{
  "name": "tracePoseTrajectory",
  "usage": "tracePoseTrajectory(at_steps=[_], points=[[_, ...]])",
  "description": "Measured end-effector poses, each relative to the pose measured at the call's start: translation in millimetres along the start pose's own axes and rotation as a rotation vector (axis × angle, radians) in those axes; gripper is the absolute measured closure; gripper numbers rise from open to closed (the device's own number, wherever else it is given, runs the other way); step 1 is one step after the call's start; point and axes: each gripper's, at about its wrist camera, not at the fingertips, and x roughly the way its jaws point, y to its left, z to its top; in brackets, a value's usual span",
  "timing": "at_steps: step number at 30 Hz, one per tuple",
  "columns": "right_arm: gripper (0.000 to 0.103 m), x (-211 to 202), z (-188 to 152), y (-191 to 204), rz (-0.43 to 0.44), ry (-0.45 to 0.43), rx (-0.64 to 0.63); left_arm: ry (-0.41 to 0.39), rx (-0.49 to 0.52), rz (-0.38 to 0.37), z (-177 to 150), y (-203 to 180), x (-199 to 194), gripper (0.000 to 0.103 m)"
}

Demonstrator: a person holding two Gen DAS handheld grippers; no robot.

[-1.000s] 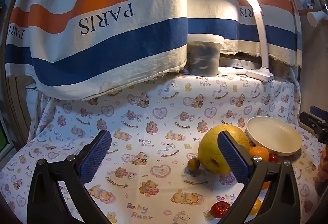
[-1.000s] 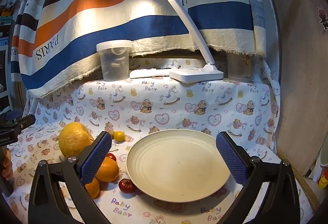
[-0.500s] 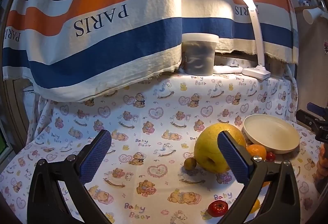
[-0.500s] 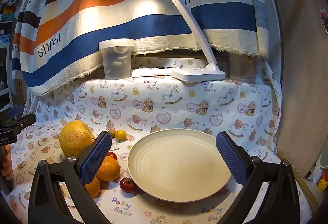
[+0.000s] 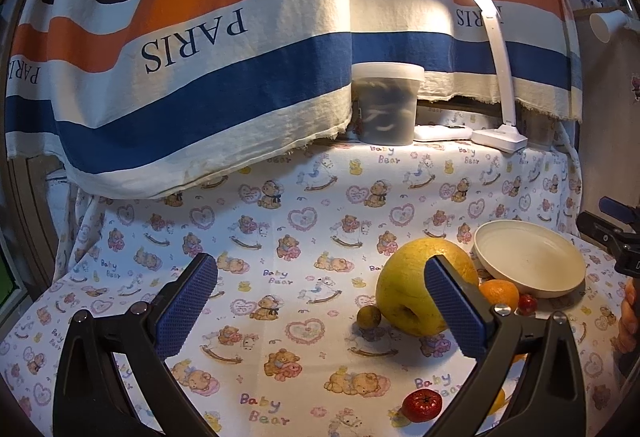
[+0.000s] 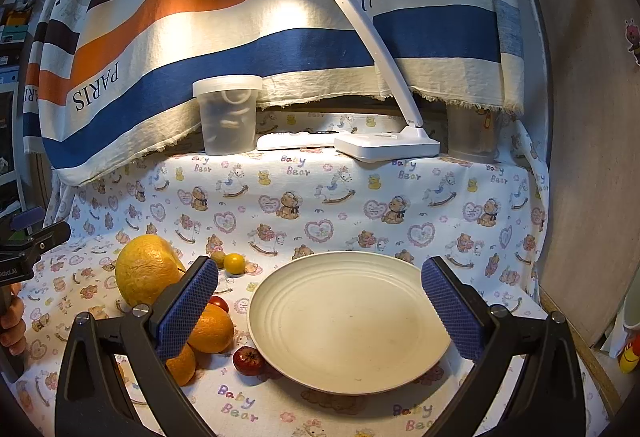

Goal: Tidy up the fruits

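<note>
A big yellow pomelo [image 5: 416, 289] [image 6: 146, 269] lies left of a cream plate [image 5: 532, 261] [image 6: 348, 321] that holds nothing. Around it sit an orange [image 5: 500, 291] [image 6: 212, 329], a second orange [image 6: 182, 363], a small red fruit [image 5: 422, 404] [image 6: 248, 360], a cherry tomato [image 5: 527, 304] [image 6: 218, 303], a small brownish fruit [image 5: 369, 316] [image 6: 218, 257] and a small yellow fruit [image 6: 234, 263]. My left gripper [image 5: 320, 303] is open above the cloth, left of the pomelo. My right gripper [image 6: 320, 303] is open over the plate's near half.
A lidded plastic tub [image 5: 386, 103] [image 6: 228, 115], a white desk lamp [image 5: 500, 135] [image 6: 386, 147] and a remote [image 6: 296, 141] stand on the raised back ledge. A striped towel [image 5: 200, 57] hangs behind. A wall panel [image 6: 592, 157] borders the right side. A hand [image 6: 12, 321] holds the other gripper.
The left gripper has drifted slightly left and back, so the pomelo and plate sit a little lower right of it. The right gripper has barely moved. Both stayed open.
</note>
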Motion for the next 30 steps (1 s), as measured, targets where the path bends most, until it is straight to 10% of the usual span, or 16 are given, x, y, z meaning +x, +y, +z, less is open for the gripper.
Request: tracePoseTrajectory(at_steps=[30], points=[[0.0,-1.8,-1.3,1.4,0.019,0.003,-0.01,0.0,-0.002,-0.005,-2.0,0.4,1.2,0.0]])
